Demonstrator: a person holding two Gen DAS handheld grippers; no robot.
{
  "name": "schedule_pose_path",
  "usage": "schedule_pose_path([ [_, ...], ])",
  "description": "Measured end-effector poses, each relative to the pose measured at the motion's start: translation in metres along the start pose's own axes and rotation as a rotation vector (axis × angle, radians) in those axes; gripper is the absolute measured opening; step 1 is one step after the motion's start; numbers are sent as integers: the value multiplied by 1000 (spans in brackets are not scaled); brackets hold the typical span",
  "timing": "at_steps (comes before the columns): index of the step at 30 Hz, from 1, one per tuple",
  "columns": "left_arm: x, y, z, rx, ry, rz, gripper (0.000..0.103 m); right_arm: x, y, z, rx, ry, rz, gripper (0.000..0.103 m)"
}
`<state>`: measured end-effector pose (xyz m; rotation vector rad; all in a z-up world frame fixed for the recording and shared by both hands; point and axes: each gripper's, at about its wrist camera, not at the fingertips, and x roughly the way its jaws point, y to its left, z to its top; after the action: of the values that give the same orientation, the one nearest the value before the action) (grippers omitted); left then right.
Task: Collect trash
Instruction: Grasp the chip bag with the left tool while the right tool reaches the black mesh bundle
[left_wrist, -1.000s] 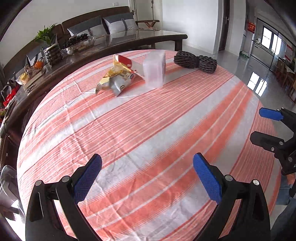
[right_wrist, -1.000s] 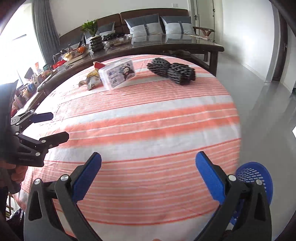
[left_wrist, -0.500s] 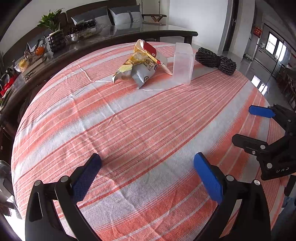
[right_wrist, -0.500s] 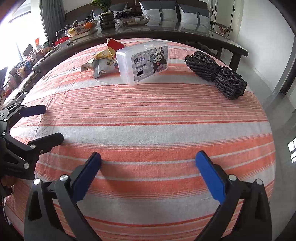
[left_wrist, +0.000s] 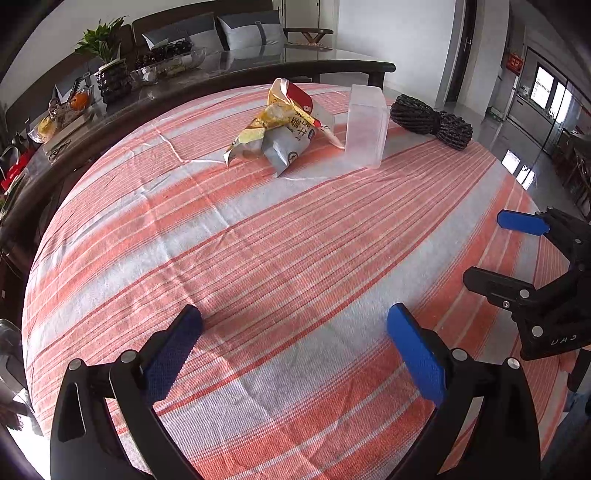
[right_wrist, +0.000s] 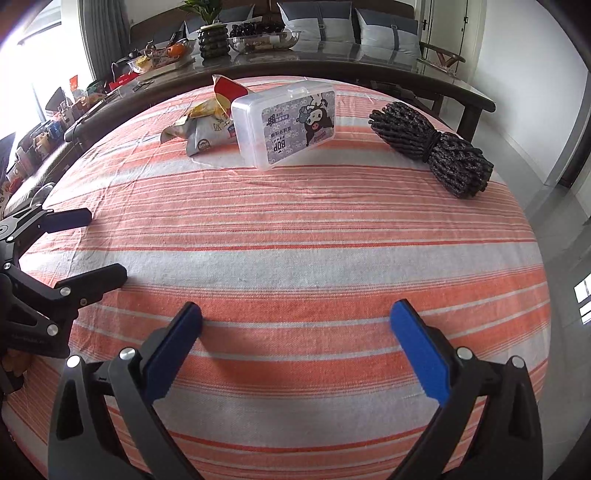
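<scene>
A crumpled yellow, red and silver snack wrapper (left_wrist: 280, 129) lies at the far side of the striped tablecloth (left_wrist: 280, 258); it also shows in the right wrist view (right_wrist: 207, 125). My left gripper (left_wrist: 295, 343) is open and empty, low over the near cloth, well short of the wrapper. My right gripper (right_wrist: 295, 339) is open and empty too, over the near cloth. Each gripper shows in the other's view: the right one (left_wrist: 502, 251) and the left one (right_wrist: 96, 247).
A clear plastic box (right_wrist: 284, 122) with a cartoon label stands right beside the wrapper. A coiled dark rope (right_wrist: 432, 147) lies to the right of it. A dark table (left_wrist: 221, 74) with a plant, fruit and bowls stands behind.
Both grippers have moved forward over the table toward the wrapper and box, which now look larger and nearer. Both stay open.
</scene>
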<state>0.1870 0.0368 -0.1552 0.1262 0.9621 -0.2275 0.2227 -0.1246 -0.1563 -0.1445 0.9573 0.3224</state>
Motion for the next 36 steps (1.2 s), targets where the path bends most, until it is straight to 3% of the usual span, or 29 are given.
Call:
schedule_pose_path([
  [4, 0, 1, 1, 4, -3, -18, 99, 0, 0, 0, 0, 0, 0, 98],
  [6, 2, 10, 8, 30, -14, -76, 99, 0, 0, 0, 0, 0, 0, 99],
  [9, 10, 35, 37, 31, -54, -61, 99, 0, 0, 0, 0, 0, 0, 98],
  [13, 36, 56, 87, 44, -74, -160, 99, 0, 0, 0, 0, 0, 0, 98],
  [18, 73, 39, 123, 196, -48, -167, 99, 0, 0, 0, 0, 0, 0, 98],
  [19, 77, 36, 124, 220, -47, -172, 92, 0, 0, 0, 0, 0, 0, 98],
  [20, 80, 34, 125, 232, -39, -186, 73, 0, 0, 0, 0, 0, 0, 98],
  [21, 83, 34, 125, 232, -25, -192, 63, 0, 0, 0, 0, 0, 0, 98],
  [22, 79, 35, 124, 227, -41, -204, 48, 0, 0, 0, 0, 0, 0, 98],
  [24, 70, 42, 117, 176, -30, -228, 37, 0, 0, 0, 0, 0, 0, 98],
  [31, 6, 56, 35, 15, 26, -133, 42, 0, 0, 0, 0, 0, -1, 98],
  [33, -8, 53, 17, 2, 10, -115, 55, 0, 0, 0, 0, 0, 0, 98],
  [35, -15, 48, 8, 6, -22, -106, 84, 0, 0, 0, 0, 0, 0, 98],
  [36, -15, 46, 7, 12, -35, -92, 87, 0, 0, 0, 0, 0, 0, 98],
])
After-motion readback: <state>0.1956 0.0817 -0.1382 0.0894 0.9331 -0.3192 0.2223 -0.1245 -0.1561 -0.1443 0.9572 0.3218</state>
